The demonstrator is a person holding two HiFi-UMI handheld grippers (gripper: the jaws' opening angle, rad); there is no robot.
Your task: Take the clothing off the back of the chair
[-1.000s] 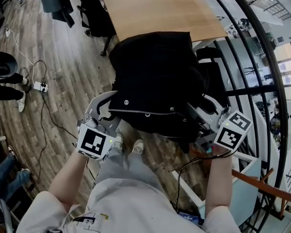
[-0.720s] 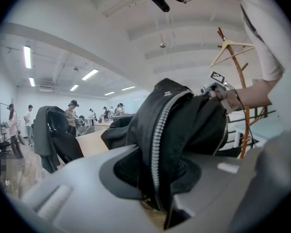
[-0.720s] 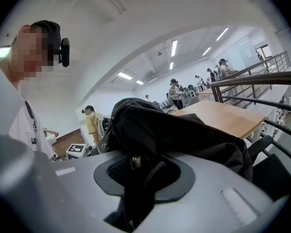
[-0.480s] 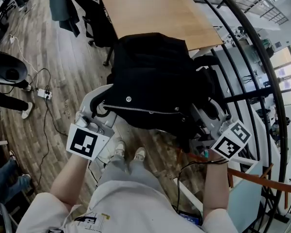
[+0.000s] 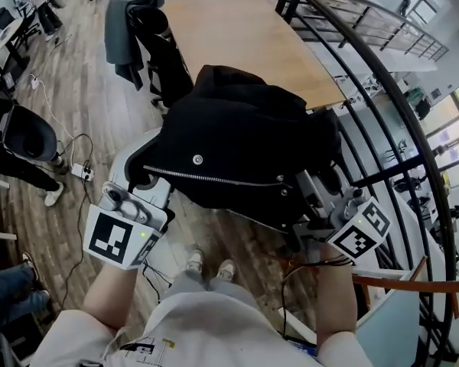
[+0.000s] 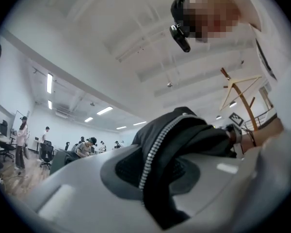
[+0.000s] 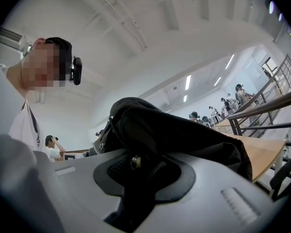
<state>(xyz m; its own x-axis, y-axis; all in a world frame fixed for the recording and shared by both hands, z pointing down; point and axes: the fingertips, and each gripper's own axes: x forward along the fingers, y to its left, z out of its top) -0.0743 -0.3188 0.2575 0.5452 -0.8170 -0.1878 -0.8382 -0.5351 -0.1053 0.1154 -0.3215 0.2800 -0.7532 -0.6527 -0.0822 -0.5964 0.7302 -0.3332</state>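
Observation:
A black jacket (image 5: 245, 140) with a silver zipper and snap hangs bunched between my two grippers, in front of the wooden table. My left gripper (image 5: 147, 168) is shut on its zipper edge; in the left gripper view the jacket (image 6: 184, 140) fills the jaws of that gripper (image 6: 155, 178). My right gripper (image 5: 310, 196) is shut on the other side, where the jacket's cloth (image 7: 165, 135) and a snap are pinched in that gripper (image 7: 138, 178). The chair beneath is almost wholly hidden by the jacket.
A wooden table (image 5: 252, 29) lies ahead. A curved black railing (image 5: 390, 105) runs along the right. Another chair with a grey garment (image 5: 126, 25) stands at the upper left. Cables and a power strip (image 5: 82, 172) lie on the floor at left, near a seated person (image 5: 19, 136).
Both grippers have risen with the jacket held between them. The jacket has come up and nearer to the head camera, and it now covers more of the chair.

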